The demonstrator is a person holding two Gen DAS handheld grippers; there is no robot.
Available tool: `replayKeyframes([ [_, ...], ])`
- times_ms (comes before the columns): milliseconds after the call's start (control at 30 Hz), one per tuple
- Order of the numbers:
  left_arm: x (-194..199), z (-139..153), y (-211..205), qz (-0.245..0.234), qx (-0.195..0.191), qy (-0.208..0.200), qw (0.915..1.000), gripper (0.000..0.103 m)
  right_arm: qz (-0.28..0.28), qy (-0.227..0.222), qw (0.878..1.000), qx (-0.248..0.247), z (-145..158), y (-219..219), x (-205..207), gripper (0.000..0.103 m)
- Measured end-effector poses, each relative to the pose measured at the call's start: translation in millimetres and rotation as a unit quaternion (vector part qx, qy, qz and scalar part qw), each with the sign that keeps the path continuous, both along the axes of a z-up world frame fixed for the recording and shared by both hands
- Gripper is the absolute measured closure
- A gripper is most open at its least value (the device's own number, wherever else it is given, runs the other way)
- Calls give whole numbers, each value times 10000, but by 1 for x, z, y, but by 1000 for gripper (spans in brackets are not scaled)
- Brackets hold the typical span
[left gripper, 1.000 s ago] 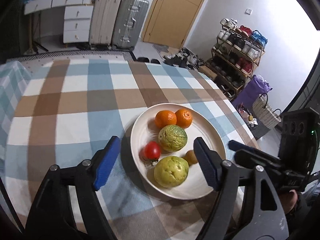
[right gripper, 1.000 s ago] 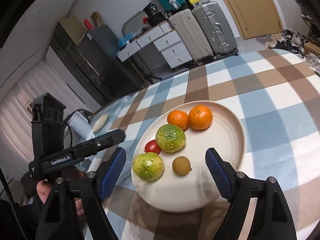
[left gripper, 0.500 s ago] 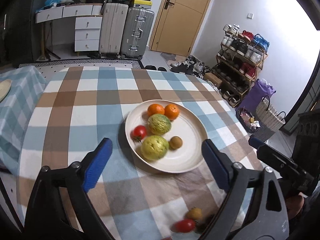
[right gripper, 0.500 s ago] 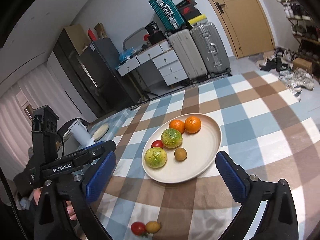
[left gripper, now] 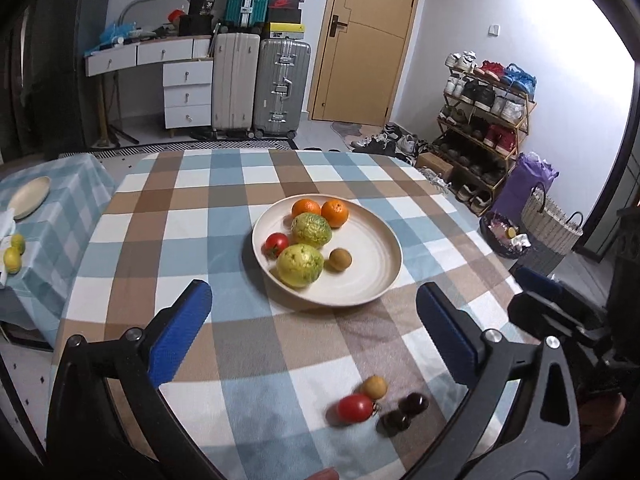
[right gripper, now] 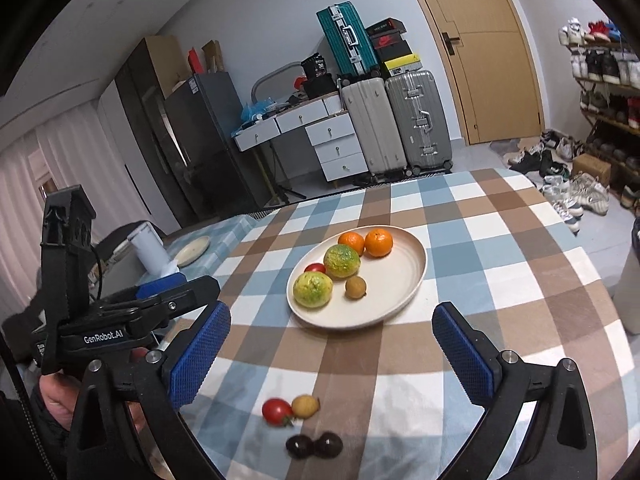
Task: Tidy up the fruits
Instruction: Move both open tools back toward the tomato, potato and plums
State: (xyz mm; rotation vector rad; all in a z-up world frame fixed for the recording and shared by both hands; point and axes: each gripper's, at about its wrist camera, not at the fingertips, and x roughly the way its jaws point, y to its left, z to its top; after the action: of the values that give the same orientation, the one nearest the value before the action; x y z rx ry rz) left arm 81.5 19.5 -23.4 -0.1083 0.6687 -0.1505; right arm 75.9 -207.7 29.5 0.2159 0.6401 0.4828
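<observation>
Fruits sit in two groups on your checked tabletop point(left gripper: 168, 216). On the cream plate point(left gripper: 376, 280) lie two oranges point(left gripper: 320, 211), two green-yellow fruits point(left gripper: 300, 265), a red tomato point(left gripper: 277, 243) and a small brown fruit point(left gripper: 340, 259). Nearer to you, loose on the cloth, a second tomato point(right gripper: 277, 411) touches a small tan fruit point(right gripper: 305, 406), with two dark round fruits point(right gripper: 314, 445) just beside them. Your left tool point(left gripper: 314, 330) hangs above the cloth, spread wide and holding nothing. Your right tool point(right gripper: 332, 354) is likewise wide apart and unloaded, short of the plate.
</observation>
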Motion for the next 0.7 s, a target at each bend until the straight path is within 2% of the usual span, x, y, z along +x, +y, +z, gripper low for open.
replayKeyframes([
  [67, -9, -3, -2, 24, 75, 4, 10000, 1, -38, -72, 9999, -117, 0, 1, -10, 0],
  [300, -30, -29, -3, 41, -15, 317, 9995, 1, -121, -267, 9985, -461, -3, 5, -36, 0],
  [467, -35, -54, -8, -64, 8, 565, 9984, 1, -146, -239, 9976, -630, -11, 7, -48, 0],
  [700, -28, -84, -20, -259, 128, 861, 9959, 1, -174, -101, 9979, -612, -21, 2, -52, 0],
])
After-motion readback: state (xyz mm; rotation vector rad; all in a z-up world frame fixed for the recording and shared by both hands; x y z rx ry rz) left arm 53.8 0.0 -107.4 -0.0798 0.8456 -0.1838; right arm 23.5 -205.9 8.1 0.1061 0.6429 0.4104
